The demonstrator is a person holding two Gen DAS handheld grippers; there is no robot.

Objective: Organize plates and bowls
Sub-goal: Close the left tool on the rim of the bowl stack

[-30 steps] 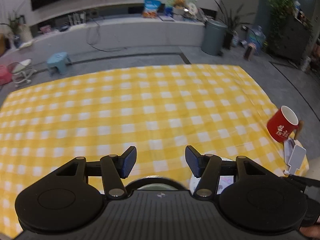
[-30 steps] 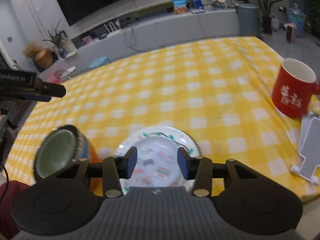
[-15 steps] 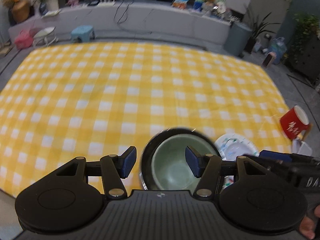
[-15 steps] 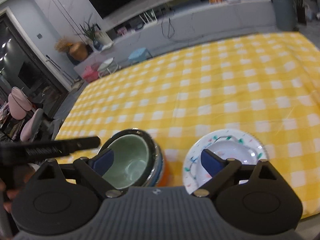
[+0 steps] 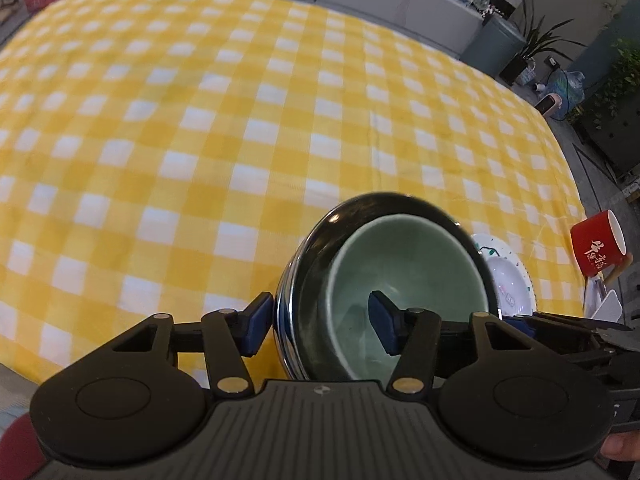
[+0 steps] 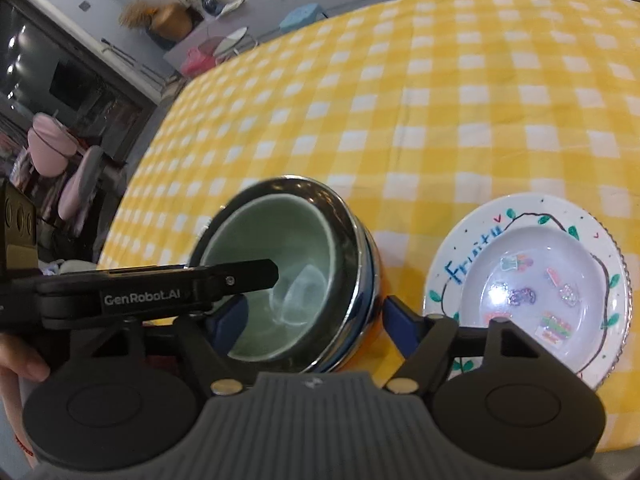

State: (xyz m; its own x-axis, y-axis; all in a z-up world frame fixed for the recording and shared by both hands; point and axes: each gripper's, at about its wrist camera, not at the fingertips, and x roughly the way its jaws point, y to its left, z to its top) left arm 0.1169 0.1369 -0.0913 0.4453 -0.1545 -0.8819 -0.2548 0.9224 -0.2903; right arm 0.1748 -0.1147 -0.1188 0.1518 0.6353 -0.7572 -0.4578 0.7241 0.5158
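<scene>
My left tool [image 5: 320, 322] gaped astride rim of pale-green ceramic bowl [image 5: 404, 284] nested in steel bowl [image 5: 296, 280]; right tool [image 6: 310, 320] likewise spread; slippery glaze risked slip.

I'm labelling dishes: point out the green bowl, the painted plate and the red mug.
green bowl [image 5: 404, 276]: left wrist view, inner wall.
painted plate [image 6: 464, 240]: right wrist view, rim.
red mug [image 5: 592, 246]: left wrist view, outer side.

A yellow checked tablecloth [image 5: 200, 120] covers the table; grey bin [image 5: 494, 46] and potted plant [image 5: 536, 40] stand beyond.

bowl stack [image 6: 280, 276] left of plate [image 6: 532, 280] | mug [image 5: 598, 242] right of plate | all on tablecloth [image 5: 240, 120]
</scene>
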